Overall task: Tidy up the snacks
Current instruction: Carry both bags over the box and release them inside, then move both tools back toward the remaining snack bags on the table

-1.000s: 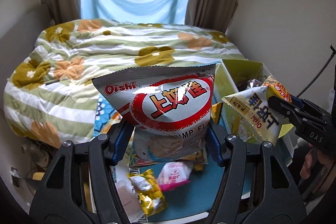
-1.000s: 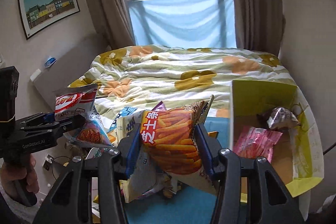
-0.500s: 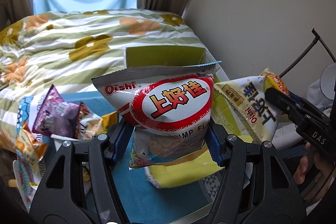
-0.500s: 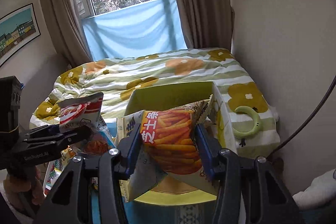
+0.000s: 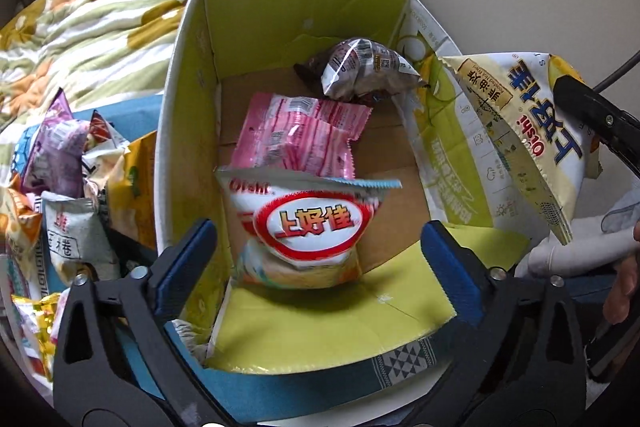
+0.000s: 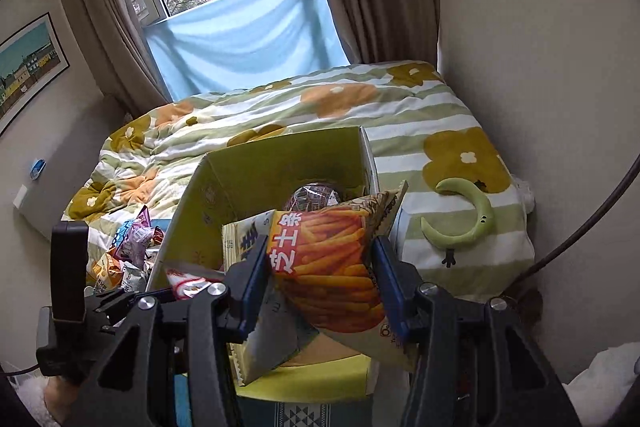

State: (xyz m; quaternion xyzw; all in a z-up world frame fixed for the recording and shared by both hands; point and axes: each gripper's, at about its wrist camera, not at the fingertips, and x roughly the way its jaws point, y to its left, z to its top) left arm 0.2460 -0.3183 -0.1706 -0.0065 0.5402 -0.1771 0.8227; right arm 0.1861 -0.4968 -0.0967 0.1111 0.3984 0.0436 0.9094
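An open cardboard box with green inner walls stands on the blue mat; it also shows in the right wrist view. My left gripper is open above its near end. The red-and-white Oishi shrimp chips bag is free between the jaws, blurred, inside the box. A pink packet and a dark foil packet lie in the box. My right gripper is shut on a yellow cheese-stick chips bag, held over the box's right edge; that bag shows in the left wrist view.
Several loose snack packets lie piled left of the box on the mat. A bed with a flowered quilt lies behind. A green crescent toy rests on the quilt at right. A wall stands close on the right.
My left gripper moved over the box, tilted down and opened, letting go of the Oishi bag, which now drops inside. My right gripper moved its bag closer over the box.
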